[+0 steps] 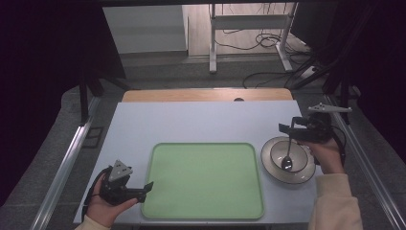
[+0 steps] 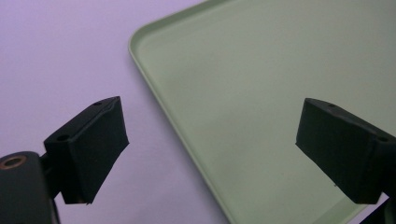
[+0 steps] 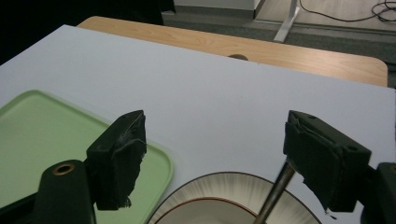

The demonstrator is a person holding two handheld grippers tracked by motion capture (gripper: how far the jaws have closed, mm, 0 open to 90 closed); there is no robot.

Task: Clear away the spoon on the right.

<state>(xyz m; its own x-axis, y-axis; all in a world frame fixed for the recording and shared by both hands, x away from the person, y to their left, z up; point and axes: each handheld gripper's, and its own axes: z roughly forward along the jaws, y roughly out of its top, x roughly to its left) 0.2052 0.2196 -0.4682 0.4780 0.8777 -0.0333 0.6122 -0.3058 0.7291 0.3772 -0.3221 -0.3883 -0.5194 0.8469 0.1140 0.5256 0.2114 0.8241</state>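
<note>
At the table's right side, the right gripper hovers over the far rim of the bowl, jaws spread, spoon handle beside one jaw, its scoop in the bowl. Near left, the left gripper is spread at the green tray edge, holding nothing.

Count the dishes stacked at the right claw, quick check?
2. A wide striped plate sits on the table right of the green tray; a smaller bowl rests inside it, holding a spoon. The right claw hovers open above. Anything under the plate is hidden.
</note>
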